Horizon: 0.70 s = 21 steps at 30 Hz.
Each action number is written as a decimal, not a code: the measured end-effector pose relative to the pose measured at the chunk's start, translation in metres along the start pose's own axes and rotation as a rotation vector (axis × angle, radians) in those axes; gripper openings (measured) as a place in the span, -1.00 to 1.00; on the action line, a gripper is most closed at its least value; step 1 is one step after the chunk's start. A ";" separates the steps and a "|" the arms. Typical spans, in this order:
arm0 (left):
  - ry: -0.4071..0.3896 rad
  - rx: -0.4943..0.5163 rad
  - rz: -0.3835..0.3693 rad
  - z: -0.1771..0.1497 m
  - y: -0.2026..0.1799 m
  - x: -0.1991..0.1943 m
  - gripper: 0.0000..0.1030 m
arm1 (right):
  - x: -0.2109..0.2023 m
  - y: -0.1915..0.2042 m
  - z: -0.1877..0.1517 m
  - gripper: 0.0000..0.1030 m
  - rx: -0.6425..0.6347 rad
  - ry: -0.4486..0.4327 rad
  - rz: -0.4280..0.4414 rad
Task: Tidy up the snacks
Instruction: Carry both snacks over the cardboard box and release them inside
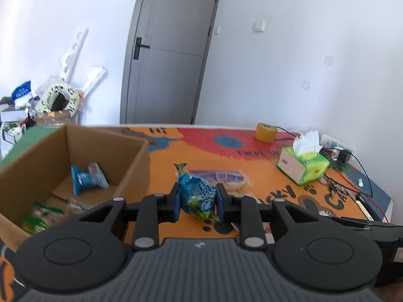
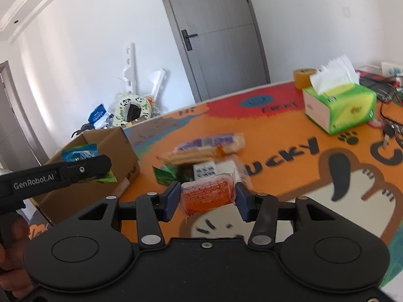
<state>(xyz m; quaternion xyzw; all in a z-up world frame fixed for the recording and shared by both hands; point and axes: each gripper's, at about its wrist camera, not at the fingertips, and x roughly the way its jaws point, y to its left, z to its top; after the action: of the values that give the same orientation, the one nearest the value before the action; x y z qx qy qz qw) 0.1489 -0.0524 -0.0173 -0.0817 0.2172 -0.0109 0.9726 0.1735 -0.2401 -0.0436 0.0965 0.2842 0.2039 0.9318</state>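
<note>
Gripping a blue-green crinkly snack packet (image 1: 197,196) and an orange plastic-wrapped snack (image 2: 207,196), both packets are best released only once carried well over the open brown cardboard box (image 1: 136,161) by the left gripper (image 1: 197,202) and right gripper (image 2: 207,200).

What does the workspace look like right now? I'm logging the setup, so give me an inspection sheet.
Surface: table under an orange cartoon-print cover.
Job's things: cardboard box with packets inside; purple packet and more snacks loose on the table.
Clutter: tissue box, tape roll.
Grippers: left gripper shut on a blue-green packet; right gripper shut on an orange packet.
Cables: red and black wires at the table's far right.
Surroundings: grey door, white walls, pile of items in the corner.
</note>
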 end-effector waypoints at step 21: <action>-0.067 -0.080 0.148 0.022 0.077 -0.019 -0.49 | 0.012 0.069 0.034 -0.09 -0.101 -0.076 0.106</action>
<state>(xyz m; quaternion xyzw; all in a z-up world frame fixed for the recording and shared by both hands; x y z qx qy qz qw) 0.1397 0.0278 -0.0019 -0.1045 0.1903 0.0726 0.9734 0.1795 -0.1748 -0.0015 0.0717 0.2325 0.2634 0.9335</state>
